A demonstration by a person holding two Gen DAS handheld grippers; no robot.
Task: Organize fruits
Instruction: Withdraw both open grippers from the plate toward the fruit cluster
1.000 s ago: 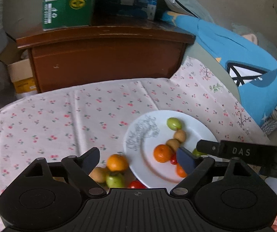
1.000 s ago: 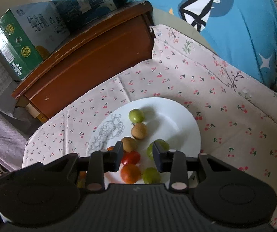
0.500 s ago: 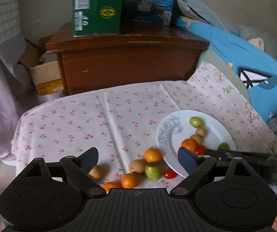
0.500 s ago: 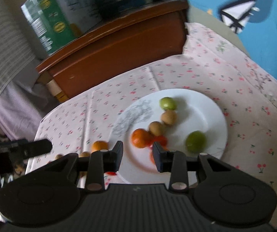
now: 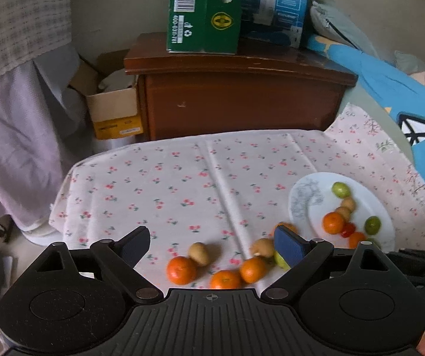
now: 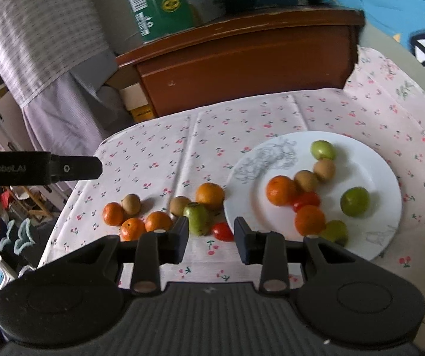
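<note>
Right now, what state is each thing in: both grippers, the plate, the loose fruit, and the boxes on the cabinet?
left gripper: open, empty, above the cloth.
right gripper: open, empty, a cherry tomato on the cloth showing between its fingers.
white plate: flat on the cloth, holding eight fruits.
green fruit: off the plate, on the cloth.
green carton: upright on the wooden cabinet.

The left hand-held gripper gapes wide, the right hand-held gripper narrower, both empty.
</note>
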